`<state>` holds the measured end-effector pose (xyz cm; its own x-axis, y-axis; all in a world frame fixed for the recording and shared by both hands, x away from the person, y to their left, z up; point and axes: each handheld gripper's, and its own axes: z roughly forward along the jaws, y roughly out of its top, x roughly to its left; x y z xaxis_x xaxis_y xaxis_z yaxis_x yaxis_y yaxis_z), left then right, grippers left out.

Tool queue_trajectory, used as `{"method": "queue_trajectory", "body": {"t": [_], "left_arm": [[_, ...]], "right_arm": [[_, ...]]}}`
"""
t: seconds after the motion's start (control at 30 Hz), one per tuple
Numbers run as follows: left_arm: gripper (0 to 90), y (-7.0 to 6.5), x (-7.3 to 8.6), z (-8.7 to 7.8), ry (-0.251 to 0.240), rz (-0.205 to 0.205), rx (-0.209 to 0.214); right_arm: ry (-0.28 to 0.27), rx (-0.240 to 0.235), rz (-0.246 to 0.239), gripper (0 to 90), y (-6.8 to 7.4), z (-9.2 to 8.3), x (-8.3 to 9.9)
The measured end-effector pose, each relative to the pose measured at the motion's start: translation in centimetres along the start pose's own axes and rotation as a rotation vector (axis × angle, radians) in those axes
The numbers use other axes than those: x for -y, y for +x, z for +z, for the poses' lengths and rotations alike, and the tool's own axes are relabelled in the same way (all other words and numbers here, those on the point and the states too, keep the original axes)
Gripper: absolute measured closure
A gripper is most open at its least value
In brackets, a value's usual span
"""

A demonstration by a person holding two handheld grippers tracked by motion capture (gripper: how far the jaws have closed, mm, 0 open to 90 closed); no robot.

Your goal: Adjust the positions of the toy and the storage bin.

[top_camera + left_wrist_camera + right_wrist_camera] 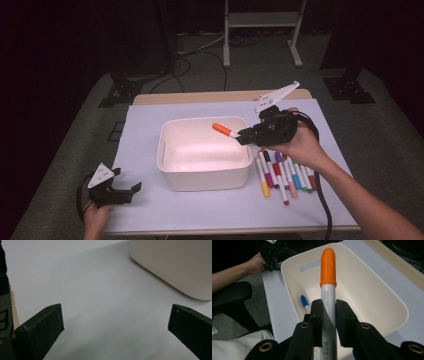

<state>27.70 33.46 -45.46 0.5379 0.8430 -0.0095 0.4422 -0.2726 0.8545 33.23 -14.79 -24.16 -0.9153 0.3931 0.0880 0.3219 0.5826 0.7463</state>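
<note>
My right gripper (246,136) is shut on a white marker with an orange cap (223,130), holding it in the air over the right side of the cream bin (204,176). In the right gripper view the jaws clamp the orange-capped marker (328,277) by its white barrel, cap pointing into the bin (387,300), where a blue-capped marker (305,303) lies on the floor. My left gripper (129,191) rests open near the table's front left corner. Its jaws (115,325) stand wide apart over bare white paper, with the bin's corner (175,265) ahead.
Several coloured markers (285,175) lie in a row on the white paper just right of the bin, under my right hand. The table (215,96) has a wooden far edge. A metal stand (262,30) and cables sit on the floor beyond.
</note>
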Motion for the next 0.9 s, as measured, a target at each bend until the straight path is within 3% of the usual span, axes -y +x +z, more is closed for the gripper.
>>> {"method": "queue_trajectory", "body": {"t": [0.17, 0.9], "left_arm": [[0.0, 0.0, 0.0, 0.0, -0.001, 0.0, 0.001], [0.0, 0.0, 0.0, -0.1, -0.004, 0.003, 0.005]], "right_arm": [[0.018, -0.031, -0.035, 75.7, 0.5, 1.7, -1.0], [0.081, -0.13, -0.088, 75.7, 0.9, 7.0, -2.8]]}}
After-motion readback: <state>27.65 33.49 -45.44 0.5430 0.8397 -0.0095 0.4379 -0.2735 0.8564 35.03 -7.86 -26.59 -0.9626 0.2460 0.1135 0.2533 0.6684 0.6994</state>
